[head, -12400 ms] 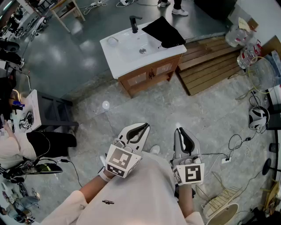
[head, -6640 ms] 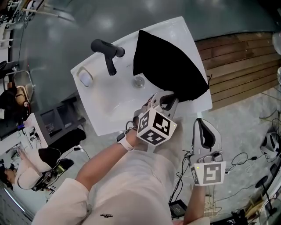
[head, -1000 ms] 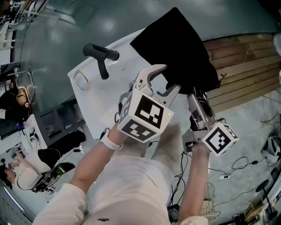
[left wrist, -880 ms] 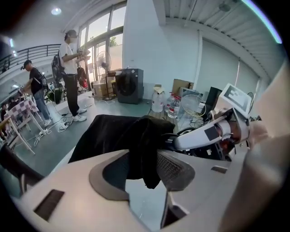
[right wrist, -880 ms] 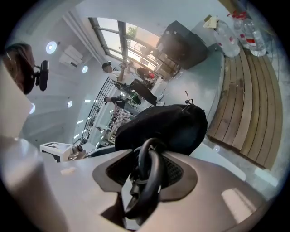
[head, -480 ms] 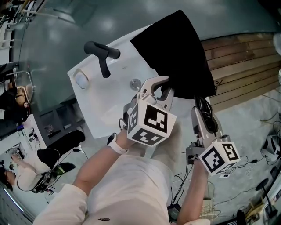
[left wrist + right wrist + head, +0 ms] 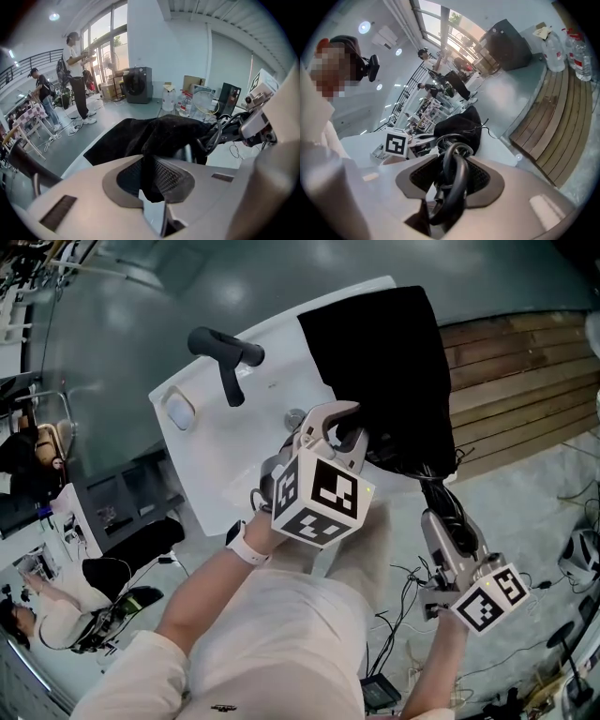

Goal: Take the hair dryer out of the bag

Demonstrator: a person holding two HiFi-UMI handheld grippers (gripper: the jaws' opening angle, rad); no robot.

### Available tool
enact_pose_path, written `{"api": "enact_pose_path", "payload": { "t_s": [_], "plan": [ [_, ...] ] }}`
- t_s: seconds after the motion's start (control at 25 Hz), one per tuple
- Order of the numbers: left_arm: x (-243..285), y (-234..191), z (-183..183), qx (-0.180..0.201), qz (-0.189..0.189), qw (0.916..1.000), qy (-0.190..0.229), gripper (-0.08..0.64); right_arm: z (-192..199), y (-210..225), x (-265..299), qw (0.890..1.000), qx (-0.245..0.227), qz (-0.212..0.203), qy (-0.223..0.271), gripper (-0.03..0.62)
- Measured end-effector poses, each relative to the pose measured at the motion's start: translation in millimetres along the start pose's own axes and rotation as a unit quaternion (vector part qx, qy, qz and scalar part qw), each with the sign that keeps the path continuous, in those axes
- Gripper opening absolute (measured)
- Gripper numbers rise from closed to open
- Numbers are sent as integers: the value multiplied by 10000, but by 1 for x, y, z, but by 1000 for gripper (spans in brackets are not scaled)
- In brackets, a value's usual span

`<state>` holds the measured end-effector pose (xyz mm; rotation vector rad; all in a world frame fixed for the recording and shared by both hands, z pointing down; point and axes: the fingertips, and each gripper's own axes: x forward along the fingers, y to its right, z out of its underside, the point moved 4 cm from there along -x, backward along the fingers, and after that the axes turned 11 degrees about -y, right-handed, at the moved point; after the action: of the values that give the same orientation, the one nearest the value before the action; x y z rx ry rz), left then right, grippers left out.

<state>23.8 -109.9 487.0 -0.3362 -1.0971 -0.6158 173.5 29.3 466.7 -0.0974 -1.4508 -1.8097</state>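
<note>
A black cloth bag (image 7: 384, 362) lies on the white sink counter (image 7: 216, 474). My left gripper (image 7: 342, 426) is shut on the bag's near edge; in the left gripper view a fold of the bag (image 7: 159, 133) is pinched between its pads. My right gripper (image 7: 439, 491) is off the counter's right corner, shut on a coiled black cord (image 7: 448, 510) that runs out of the bag's mouth. In the right gripper view the cord (image 7: 454, 180) fills the jaws, with the bag (image 7: 459, 123) just beyond. The hair dryer's body is hidden inside the bag.
A black faucet (image 7: 225, 352) and a drain (image 7: 294, 416) are on the counter left of the bag. A wooden pallet (image 7: 511, 362) lies on the floor to the right. Cables and a power strip (image 7: 380, 692) lie by the person's feet. People stand far off in the room.
The left jaws closed on the bag's edge. The right gripper drew back toward the lower right with the cord, away from the bag, and the bag stretched out longer.
</note>
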Motion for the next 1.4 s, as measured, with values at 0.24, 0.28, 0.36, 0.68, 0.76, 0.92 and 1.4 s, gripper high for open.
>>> {"api": "enact_pose_path", "payload": {
  "t_s": [0.24,0.28,0.36,0.68,0.76,0.92,1.4],
  "plan": [
    [1,-7,5,-70,290,9996,-3,44,10,-3,-7,9977,-284,-384,-487,173],
    [0,-7,6,-101,313,9995,-1,44,13,-5,-7,9968,-352,-405,-598,173],
    [0,-7,5,-164,380,9991,-2,44,19,-9,-9,9946,-481,-448,-799,173],
    [-2,-4,9,-591,686,9959,-74,44,44,-31,-23,9886,-728,-527,-1204,173],
    [-3,-2,12,-598,704,9955,-207,44,50,-38,-30,9883,-724,-524,-1233,173],
    [-6,4,18,-699,920,9928,-300,57,56,-49,-39,9889,-711,-455,-1224,173],
    [-69,7,36,-1135,1232,9857,-176,150,53,-89,-70,9940,-711,-192,-814,173]
  ]
}}
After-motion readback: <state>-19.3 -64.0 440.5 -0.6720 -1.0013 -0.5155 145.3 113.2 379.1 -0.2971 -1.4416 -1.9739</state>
